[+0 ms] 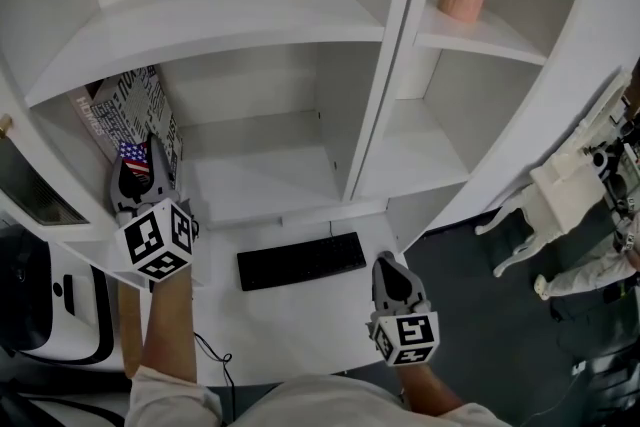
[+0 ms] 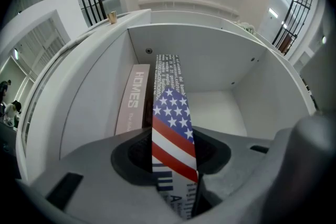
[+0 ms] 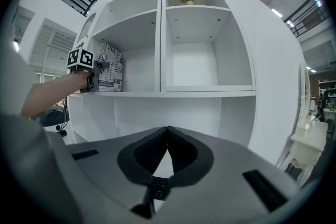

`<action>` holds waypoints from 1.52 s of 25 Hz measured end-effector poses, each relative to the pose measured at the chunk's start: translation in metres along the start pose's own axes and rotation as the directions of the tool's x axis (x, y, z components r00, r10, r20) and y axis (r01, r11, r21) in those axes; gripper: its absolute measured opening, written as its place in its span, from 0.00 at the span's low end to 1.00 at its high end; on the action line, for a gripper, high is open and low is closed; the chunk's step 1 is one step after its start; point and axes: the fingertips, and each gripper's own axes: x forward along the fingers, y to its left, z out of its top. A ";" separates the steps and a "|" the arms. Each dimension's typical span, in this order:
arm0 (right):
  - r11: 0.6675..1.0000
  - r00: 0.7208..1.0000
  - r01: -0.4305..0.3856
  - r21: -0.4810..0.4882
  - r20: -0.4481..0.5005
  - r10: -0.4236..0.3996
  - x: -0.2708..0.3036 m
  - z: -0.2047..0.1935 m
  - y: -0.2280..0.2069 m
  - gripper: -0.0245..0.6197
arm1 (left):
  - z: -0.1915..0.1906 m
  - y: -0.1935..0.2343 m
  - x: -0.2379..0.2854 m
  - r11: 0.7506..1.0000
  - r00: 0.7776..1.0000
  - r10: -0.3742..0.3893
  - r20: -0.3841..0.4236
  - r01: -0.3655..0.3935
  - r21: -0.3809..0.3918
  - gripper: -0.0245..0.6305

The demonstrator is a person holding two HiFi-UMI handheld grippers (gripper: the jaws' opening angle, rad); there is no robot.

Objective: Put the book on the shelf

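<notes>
Grey plastic jaws of the left tool stand fairly wide and are clamped on the spine of the task's thing, a book with a stars-and-stripes spine and black-and-white newsprint covers. The book is inside the lower left compartment of the white curved shelf, at the upper left of the head view, just beside a pale pink book marked HOMES; whether the two touch I cannot tell. This looks like the placing step, close to its end. The next move calls for setting the book's foot flat on the board, then easing the jaws apart and backing straight out so the book is not dragged. The right tool is closed and empty, low at centre right over the white worktop by the black keyboard
</notes>
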 end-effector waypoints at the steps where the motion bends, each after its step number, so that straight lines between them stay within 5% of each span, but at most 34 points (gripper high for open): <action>1: 1.000 1.000 0.001 0.000 -0.001 -0.001 0.001 0.000 0.000 0.04 | -0.001 0.001 0.002 1.000 1.000 -0.001 0.000 0.001 0.000 0.27; 38: 0.999 0.999 -0.037 0.004 0.005 0.037 0.008 0.002 0.007 0.04 | -0.002 0.002 -0.008 0.994 0.999 0.031 -0.018 -0.029 0.103 0.33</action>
